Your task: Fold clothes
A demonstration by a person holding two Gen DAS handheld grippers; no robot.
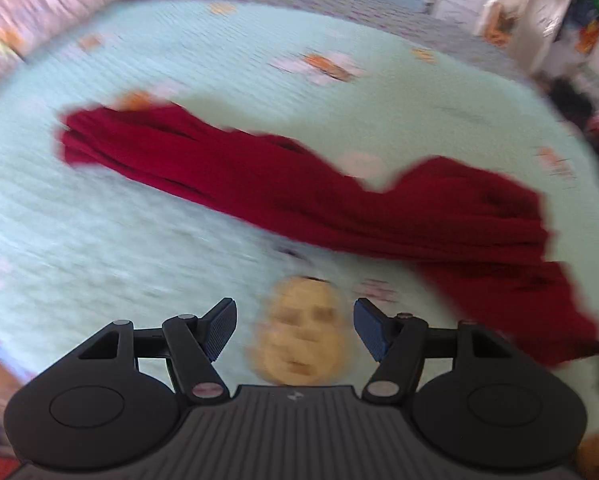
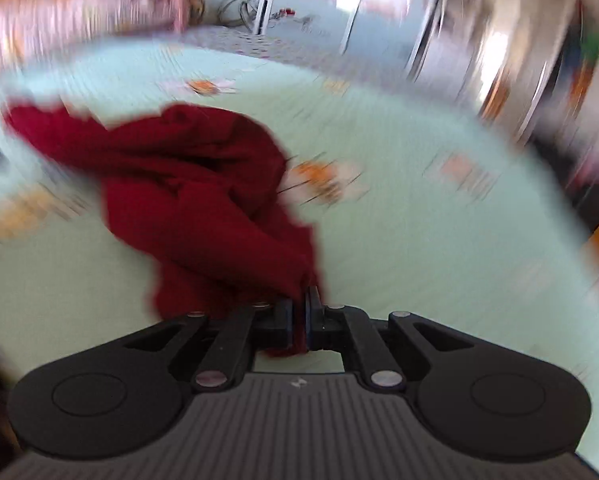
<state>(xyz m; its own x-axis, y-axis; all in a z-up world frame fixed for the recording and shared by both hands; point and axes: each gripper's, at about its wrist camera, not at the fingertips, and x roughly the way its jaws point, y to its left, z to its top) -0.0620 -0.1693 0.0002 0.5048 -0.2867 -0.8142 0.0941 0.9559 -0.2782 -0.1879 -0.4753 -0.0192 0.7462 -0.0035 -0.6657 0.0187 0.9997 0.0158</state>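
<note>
Garment [image 1: 299, 196], dark red, lies bunched in a long crumpled rope across the mint bedspread [image 1: 147, 240], nowhere near folded. My right gripper [image 2: 302, 304] is pinched on one end of it, cloth caught between the pads and trailing away to the far left. My left gripper [image 1: 294, 328] hangs spread wide over bare bedspread, holding nothing, with the cloth lying just beyond it. Both views are blurred, so I cannot tell what kind of garment it is. I judge the work barely begun: spreading it flat comes first, and every fold is left to do.
</note>
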